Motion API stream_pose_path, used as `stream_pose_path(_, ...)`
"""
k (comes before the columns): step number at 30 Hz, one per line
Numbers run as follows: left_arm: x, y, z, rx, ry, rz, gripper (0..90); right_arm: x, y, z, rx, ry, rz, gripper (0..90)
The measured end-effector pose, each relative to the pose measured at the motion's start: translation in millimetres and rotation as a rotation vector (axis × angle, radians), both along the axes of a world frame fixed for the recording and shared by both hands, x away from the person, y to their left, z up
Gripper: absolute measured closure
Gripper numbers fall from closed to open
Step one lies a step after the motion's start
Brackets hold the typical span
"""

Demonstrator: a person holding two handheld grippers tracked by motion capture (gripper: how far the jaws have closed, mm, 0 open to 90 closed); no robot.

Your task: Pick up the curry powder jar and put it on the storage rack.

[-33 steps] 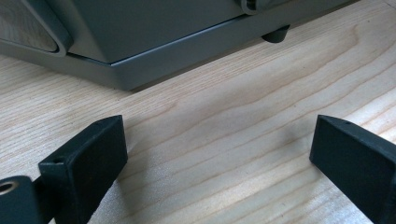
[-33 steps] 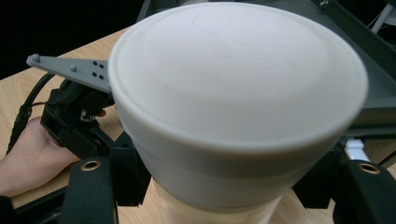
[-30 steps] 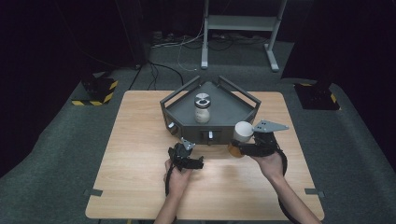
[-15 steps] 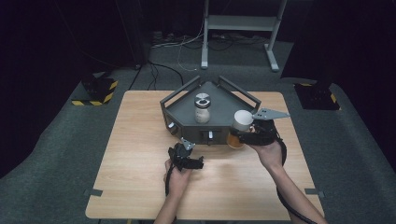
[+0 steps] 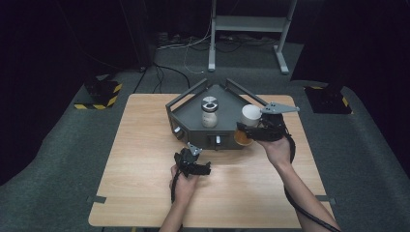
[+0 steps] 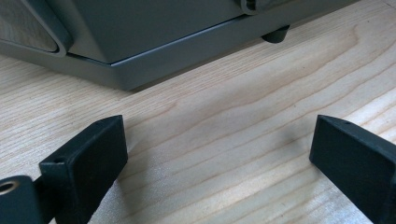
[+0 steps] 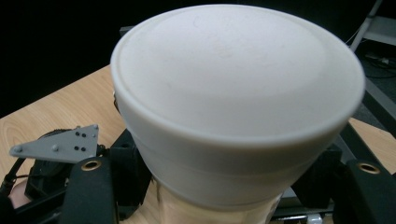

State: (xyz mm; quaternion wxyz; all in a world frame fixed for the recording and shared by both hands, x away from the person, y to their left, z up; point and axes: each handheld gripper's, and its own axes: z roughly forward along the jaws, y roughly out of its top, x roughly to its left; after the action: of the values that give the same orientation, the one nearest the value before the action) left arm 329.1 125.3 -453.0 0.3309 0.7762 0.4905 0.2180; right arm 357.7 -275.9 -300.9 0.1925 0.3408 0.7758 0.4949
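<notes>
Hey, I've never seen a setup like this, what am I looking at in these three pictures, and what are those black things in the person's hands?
A person at a wooden table holds a hand-operated claw in each hand, no robot arm involved. The wide picture comes from a camera above, looking down. The other two come from small cameras riding on each claw. On the table stands a grey angular tray with a white-lidded jar inside. The right claw is shut on a second jar with a white lid and amber contents, lifted beside the tray's right front corner. The left claw is open with nothing between its jaws, low over bare wood in front of the tray.
</notes>
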Motion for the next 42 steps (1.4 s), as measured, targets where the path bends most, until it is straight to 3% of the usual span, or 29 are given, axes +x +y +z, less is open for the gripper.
stream_pose_path(16, -0.2, -0.1, 0.0, 0.002, -0.002, 0.0, 4.4, 21.2, 21.9, 12.3, -0.029, -0.01, -0.03, 34.3)
stream_pose_path(26, -0.4, -0.3, -0.1, 0.002, -0.003, 0.001, 4.4, 38.7, 32.8, 11.8, -0.031, 0.009, -0.064, 34.3)
stream_pose_path(30, -0.2, -0.1, 0.1, 0.005, -0.003, -0.001, 4.5, 42.8, 39.6, 11.4, -0.055, 0.0, -0.068, 34.3)
stream_pose_path(42, -0.4, -0.2, 0.1, 0.004, -0.003, 0.0, 4.6, 60.9, 50.7, 8.5, -0.048, 0.016, -0.098, 34.3)
